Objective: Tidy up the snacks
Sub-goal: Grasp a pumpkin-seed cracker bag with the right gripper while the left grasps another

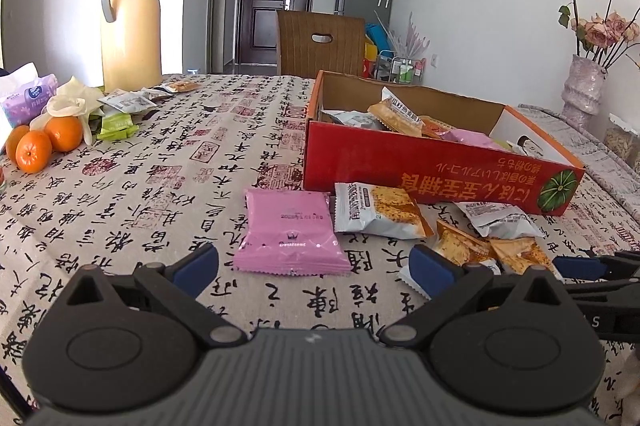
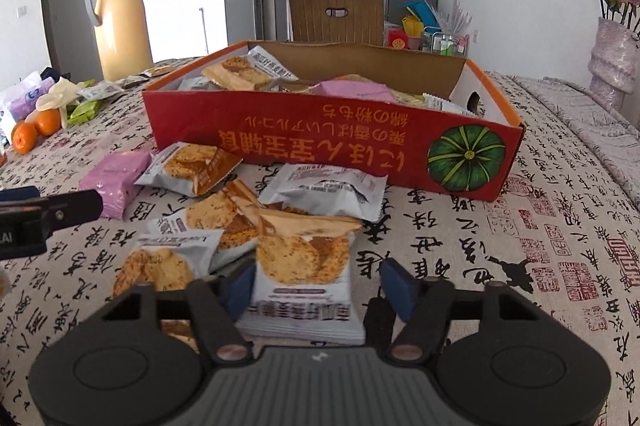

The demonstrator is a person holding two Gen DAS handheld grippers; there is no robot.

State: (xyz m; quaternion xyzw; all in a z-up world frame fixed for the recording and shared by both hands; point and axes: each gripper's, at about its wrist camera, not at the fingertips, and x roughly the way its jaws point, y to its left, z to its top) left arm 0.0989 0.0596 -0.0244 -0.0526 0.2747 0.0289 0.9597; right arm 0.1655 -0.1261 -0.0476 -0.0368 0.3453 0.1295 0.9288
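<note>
Both views ride low over the counter (image 1: pixel 120 194), each looking forward and downward along its own tool toward the far edge, the chair and the dark door. The left wrist view sits farther toward the left edge, with the red box (image 1: pixel 420 166) right of centre; the right wrist view is close over the loose snack packets (image 2: pixel 304 258). The 2 views share the box, packets, yellow jug (image 2: pixel 120 22) and oranges (image 1: pixel 40 146).
</note>
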